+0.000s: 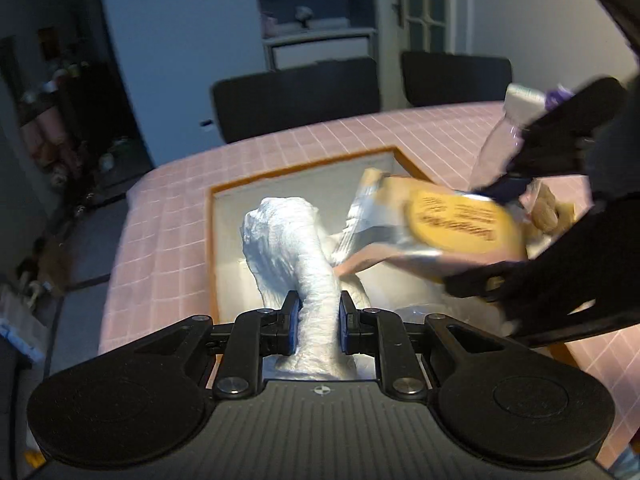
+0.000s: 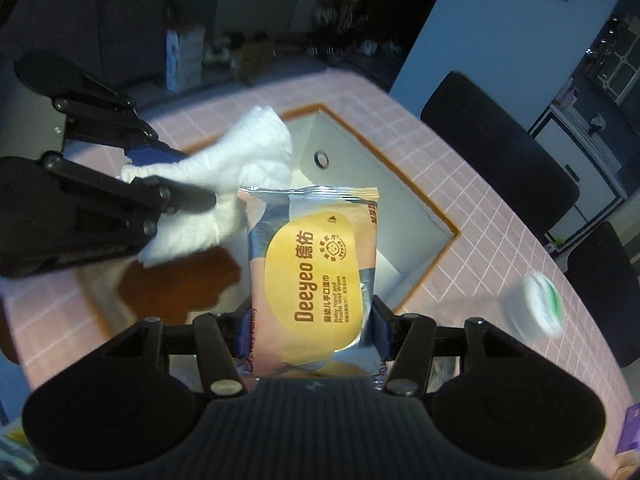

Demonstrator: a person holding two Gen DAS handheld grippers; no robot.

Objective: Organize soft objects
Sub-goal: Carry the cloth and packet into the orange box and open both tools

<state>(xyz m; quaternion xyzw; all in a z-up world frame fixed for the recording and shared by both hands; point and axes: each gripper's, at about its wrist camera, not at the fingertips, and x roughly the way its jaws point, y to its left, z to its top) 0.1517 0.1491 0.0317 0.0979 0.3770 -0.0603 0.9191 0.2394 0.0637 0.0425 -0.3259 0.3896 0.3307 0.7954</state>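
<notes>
My left gripper is shut on a white crinkled diaper, which sticks out ahead of it above the box. In the right wrist view the left gripper comes in from the left with the diaper in its jaws. My right gripper is shut on a pack of wet wipes with a yellow lid and holds it over the box. Seen from the left wrist, the right gripper carries the pack at the right.
The box has an orange-brown rim and grey walls and stands on a pink checked tablecloth. A brown soft thing lies inside it. A plastic bottle and a white jar stand on the table. Black chairs line the far edge.
</notes>
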